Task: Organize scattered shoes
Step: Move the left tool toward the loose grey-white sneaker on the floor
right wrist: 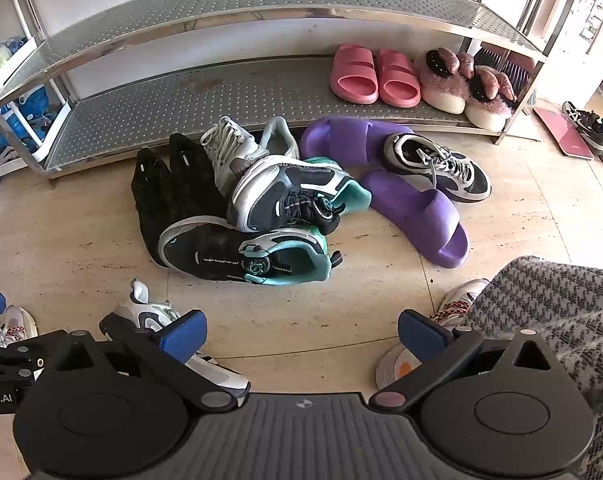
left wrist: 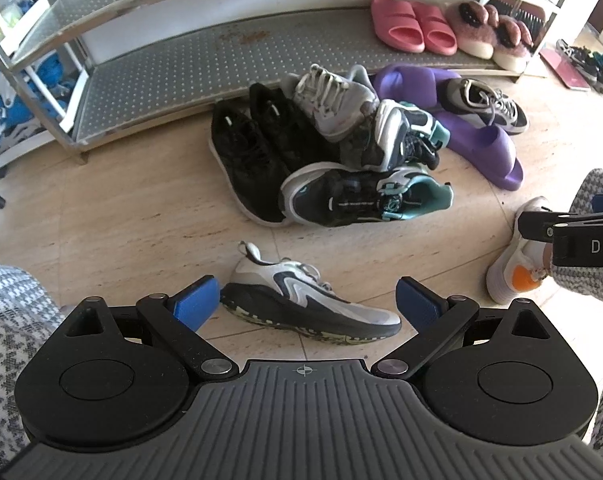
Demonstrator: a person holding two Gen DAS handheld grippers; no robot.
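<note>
Both claws stand wide open and hold nothing: the left gripper [left wrist: 305, 300] hangs over a lone grey-and-navy sneaker [left wrist: 309, 300] lying on its side, and the right gripper [right wrist: 301, 336] hovers above bare floor tile. Most shoes lie heaped before the steel shoe rack [right wrist: 221, 92]: black sneakers [right wrist: 173, 184], teal-lined trainers [right wrist: 261, 256] stacked crosswise, purple slides [right wrist: 421, 208]. Pink slides [right wrist: 373, 76] and fluffy slippers [right wrist: 461, 88] already sit on the lower shelf.

Tugging one shoe from the pile could likely topple its neighbours; laces may snag. The shelf's left stretch is open, and the floor before the heap is free.
</note>
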